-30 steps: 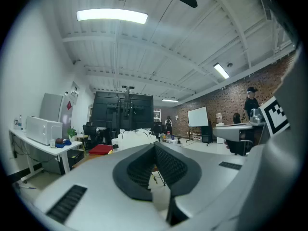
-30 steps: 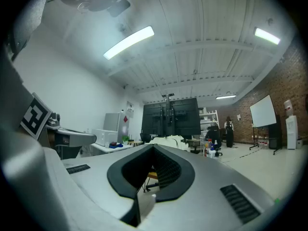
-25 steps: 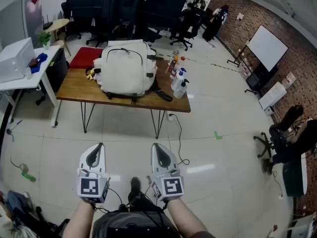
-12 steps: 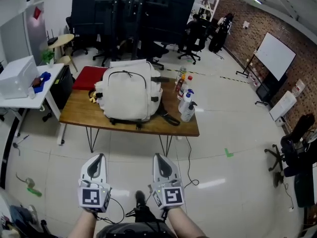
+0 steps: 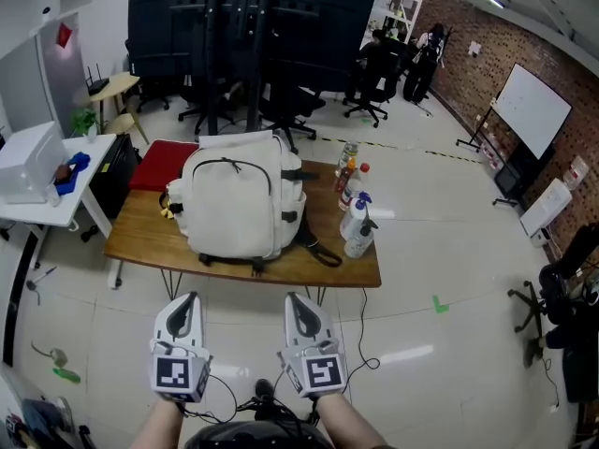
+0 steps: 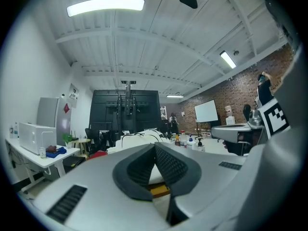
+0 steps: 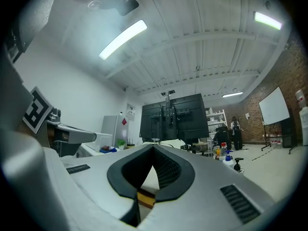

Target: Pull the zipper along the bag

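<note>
A white backpack (image 5: 239, 199) stands upright on a wooden table (image 5: 140, 239), its dark zipper line arching over the front. Both grippers hang over the floor in front of the table, well short of the bag. My left gripper (image 5: 189, 298) is shut with nothing between its jaws, and so is my right gripper (image 5: 293, 298). In the left gripper view the closed left gripper (image 6: 155, 146) points at the backpack (image 6: 139, 138) far off. In the right gripper view the right gripper (image 7: 153, 148) is shut too, with the backpack (image 7: 169, 142) beyond it.
Several spray and sauce bottles (image 5: 355, 221) stand at the table's right end, with a red flat thing (image 5: 161, 163) at its left rear. A white desk (image 5: 42, 204) with a white box is at left. Office chairs (image 5: 281, 110) stand behind, and a whiteboard (image 5: 532, 110) at right.
I have moved towards the table: it and the backpack sit larger and lower in the head view. Both grippers stay shut, side by side.
</note>
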Available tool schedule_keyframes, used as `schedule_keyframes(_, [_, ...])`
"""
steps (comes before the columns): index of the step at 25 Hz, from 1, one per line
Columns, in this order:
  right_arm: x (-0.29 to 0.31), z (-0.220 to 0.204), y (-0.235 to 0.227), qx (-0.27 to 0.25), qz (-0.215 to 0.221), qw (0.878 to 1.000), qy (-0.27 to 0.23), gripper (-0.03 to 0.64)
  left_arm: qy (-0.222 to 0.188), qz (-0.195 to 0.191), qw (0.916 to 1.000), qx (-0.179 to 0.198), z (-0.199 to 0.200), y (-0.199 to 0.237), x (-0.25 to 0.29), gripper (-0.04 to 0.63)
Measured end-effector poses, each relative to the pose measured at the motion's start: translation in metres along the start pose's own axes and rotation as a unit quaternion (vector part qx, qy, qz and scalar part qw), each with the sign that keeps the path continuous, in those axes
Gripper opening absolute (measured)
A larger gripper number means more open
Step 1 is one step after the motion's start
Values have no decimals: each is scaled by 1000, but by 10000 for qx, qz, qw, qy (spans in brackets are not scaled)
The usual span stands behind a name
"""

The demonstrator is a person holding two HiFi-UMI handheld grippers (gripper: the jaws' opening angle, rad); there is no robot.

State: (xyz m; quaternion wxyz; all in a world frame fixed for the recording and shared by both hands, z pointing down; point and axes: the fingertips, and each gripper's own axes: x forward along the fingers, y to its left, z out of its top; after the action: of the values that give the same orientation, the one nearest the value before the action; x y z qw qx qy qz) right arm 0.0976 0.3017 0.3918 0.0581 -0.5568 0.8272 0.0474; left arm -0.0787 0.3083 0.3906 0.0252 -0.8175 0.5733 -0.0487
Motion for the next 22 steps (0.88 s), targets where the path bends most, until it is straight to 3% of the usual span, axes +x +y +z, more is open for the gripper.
schedule_keyframes(11, [84,-35,-77,153,376,9991,115,17,64,140,9999,30,-5,-13,115,37])
schedule_keyframes(22, [136,-49,-81,309,862,9957,152,17,116,311,9994,60,0,2,158,37])
